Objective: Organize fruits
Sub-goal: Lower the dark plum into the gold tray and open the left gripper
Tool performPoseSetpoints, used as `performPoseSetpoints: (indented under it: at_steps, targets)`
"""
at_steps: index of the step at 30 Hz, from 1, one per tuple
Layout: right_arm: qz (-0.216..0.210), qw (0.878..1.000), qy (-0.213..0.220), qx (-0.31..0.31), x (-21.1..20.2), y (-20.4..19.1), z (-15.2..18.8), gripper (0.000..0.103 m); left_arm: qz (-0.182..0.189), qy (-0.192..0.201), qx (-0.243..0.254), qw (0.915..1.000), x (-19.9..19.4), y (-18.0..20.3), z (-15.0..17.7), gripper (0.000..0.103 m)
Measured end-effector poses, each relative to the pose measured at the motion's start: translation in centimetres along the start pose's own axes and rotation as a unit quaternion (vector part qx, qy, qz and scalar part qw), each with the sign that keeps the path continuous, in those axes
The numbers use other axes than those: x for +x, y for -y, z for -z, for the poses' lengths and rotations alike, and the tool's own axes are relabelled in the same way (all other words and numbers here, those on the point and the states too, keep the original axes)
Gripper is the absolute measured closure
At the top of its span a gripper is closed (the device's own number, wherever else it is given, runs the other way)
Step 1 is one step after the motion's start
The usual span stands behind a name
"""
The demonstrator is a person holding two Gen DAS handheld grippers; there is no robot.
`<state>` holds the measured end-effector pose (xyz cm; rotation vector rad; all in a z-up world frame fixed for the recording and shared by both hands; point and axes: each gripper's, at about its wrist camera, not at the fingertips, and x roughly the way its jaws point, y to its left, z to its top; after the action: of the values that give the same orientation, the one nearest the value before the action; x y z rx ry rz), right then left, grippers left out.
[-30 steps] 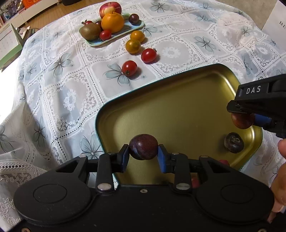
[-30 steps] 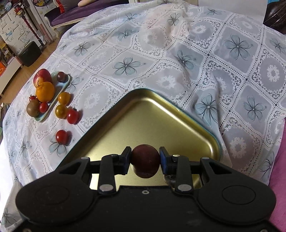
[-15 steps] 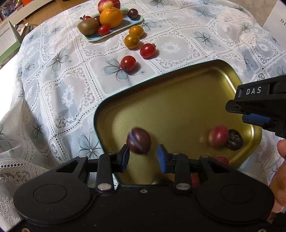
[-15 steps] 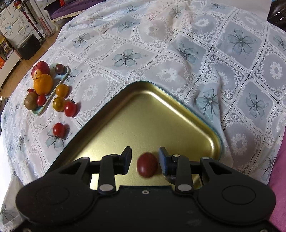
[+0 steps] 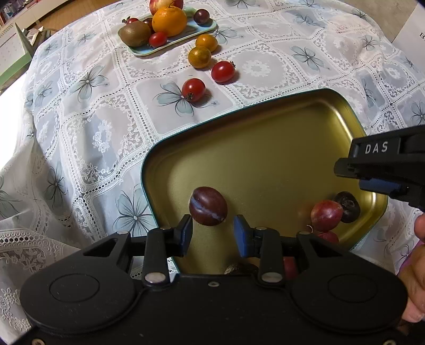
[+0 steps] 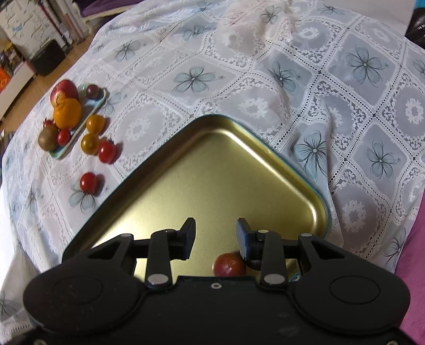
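A gold tray point(image 5: 265, 148) lies on the lace tablecloth. My left gripper point(image 5: 212, 233) is open above the tray's near edge; a dark purple plum point(image 5: 208, 206) lies loose in the tray just beyond its fingertips. My right gripper point(image 6: 215, 234) is open and empty over the tray point(image 6: 212, 185); it shows at the right edge of the left wrist view point(image 5: 382, 169). A red plum point(image 5: 326, 215) rests against a dark fruit point(image 5: 348, 203) in the tray's right corner; it also shows in the right wrist view point(image 6: 228, 265).
A small light-blue plate point(image 5: 170, 39) at the far left holds an orange point(image 5: 169, 20), a kiwi point(image 5: 134, 33), an apple and small fruits. Two red tomatoes point(image 5: 194, 89) point(image 5: 223, 71) and two orange ones point(image 5: 199, 57) lie on the cloth between plate and tray.
Both grippers opened. The purple plum dropped from the left gripper into the tray. The red plum dropped from the right gripper and rolled beside the dark fruit.
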<state>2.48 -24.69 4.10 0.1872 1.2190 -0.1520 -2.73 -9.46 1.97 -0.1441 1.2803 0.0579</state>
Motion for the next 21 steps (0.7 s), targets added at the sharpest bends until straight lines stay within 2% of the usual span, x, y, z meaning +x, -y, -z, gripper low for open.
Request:
performPoseSetpoints:
  at_steps: [10, 16, 21]
  targets:
    - [0.006, 0.999, -0.029, -0.024, 0.34, -0.16, -0.02, 0.066, -0.001, 0.001, 0.0, 1.0, -0.09, -0.03, -0.01, 0.06]
    - [-0.028, 0.999, -0.04, -0.012, 0.5, 0.17, -0.1, 0.063, -0.003, 0.001, -0.001, 1.0, -0.09, -0.1, 0.04, 0.06]
    - [-0.009, 0.999, -0.029, -0.028, 0.32, -0.51, 0.13, 0.06, -0.006, 0.003, 0.001, 1.0, -0.17, -0.16, 0.11, 0.06]
